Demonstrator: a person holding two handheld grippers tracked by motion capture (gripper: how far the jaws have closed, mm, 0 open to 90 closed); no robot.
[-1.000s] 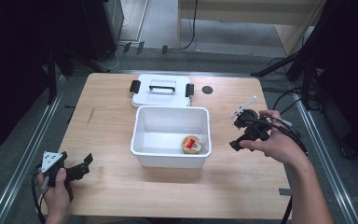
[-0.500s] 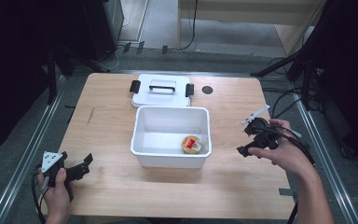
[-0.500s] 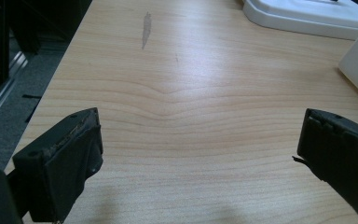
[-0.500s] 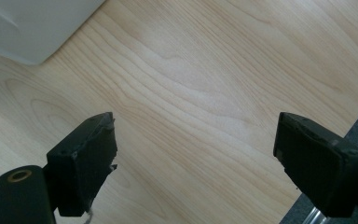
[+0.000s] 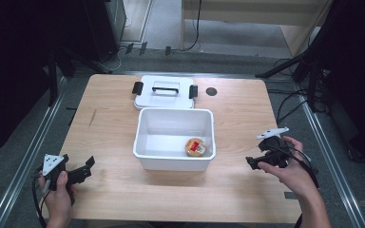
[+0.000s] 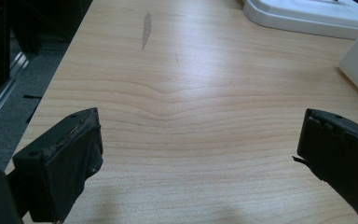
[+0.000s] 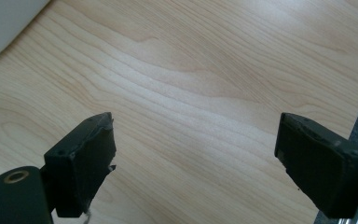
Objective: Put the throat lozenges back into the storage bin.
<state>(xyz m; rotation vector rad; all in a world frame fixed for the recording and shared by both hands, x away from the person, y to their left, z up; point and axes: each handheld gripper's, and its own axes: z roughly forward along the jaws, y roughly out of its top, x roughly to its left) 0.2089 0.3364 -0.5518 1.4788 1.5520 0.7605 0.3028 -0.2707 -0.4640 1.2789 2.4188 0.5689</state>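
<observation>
Looking down, the high view counts one white bin (image 5: 175,138) mid-table holding one round yellow snack cup (image 5: 196,147), one lid (image 5: 165,92) just behind, and two grippers: left (image 5: 83,170), right (image 5: 255,163). Left gripper view: jaws wide, empty, over bare table (image 6: 191,102). Right gripper view: jaws just opening, nothing between.

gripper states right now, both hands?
Left hand-held gripper: open, nothing between its jaws.
Right hand-held gripper: open, nothing between its jaws; they have just been opening further.
</observation>
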